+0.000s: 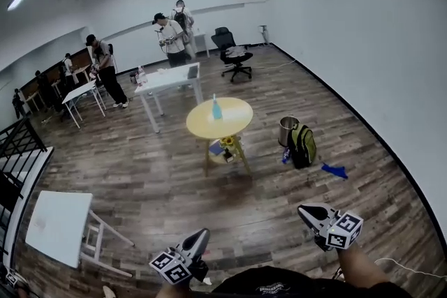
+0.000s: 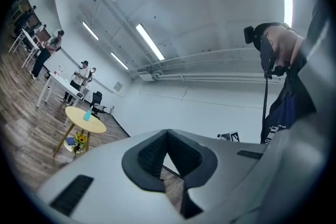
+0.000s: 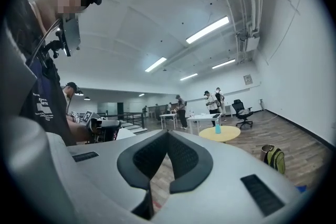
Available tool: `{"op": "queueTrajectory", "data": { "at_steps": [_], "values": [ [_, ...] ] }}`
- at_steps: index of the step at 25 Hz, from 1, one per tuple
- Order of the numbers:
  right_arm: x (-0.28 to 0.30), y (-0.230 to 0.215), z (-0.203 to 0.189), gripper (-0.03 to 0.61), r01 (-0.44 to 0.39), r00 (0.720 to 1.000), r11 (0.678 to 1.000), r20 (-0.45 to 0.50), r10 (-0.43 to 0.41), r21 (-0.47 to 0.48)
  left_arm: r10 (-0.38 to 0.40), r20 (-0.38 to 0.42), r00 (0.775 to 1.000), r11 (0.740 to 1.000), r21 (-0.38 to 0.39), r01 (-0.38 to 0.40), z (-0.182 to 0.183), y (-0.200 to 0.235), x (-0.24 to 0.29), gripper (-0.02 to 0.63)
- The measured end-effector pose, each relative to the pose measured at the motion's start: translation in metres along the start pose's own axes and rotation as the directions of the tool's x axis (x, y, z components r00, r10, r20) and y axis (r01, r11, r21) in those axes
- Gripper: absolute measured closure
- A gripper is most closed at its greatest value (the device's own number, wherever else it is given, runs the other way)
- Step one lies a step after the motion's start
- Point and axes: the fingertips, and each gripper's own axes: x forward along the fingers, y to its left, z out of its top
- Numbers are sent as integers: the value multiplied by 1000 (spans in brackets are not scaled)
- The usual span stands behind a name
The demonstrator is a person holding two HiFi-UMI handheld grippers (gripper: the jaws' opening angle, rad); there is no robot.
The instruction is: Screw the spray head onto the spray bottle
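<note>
Just shirt print [image 1: 271, 287], illegible; spray btl [image 1: 216, 109] distant.

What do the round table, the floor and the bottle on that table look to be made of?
Round table: pale yellow matte top, likely painted wood or laminate; legs look wooden. Floor: wood-look planks with visible seams and mixed brown tones. Bottle: light blue, probably plastic, too small to confirm.

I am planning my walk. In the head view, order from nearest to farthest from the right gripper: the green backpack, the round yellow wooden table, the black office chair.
1. Green backpack, on the floor ahead of the right gripper.
2. Round yellow table, mid-room, further left.
3. Black office chair, by the far wall.
</note>
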Motion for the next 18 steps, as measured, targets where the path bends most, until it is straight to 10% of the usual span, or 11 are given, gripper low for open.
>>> {"op": "queueTrajectory", "data": {
  "at_steps": [7,18],
  "values": [
    [145,6,37,566,63,996,998,55,-64,5,-36,-2,999,999,18,36,91,138,-20,607],
    [309,-33,28,566,52,998,998,26,-53,48,-1,0,1000,1000,-24,1,136,296,-12,607]
  ]
}}
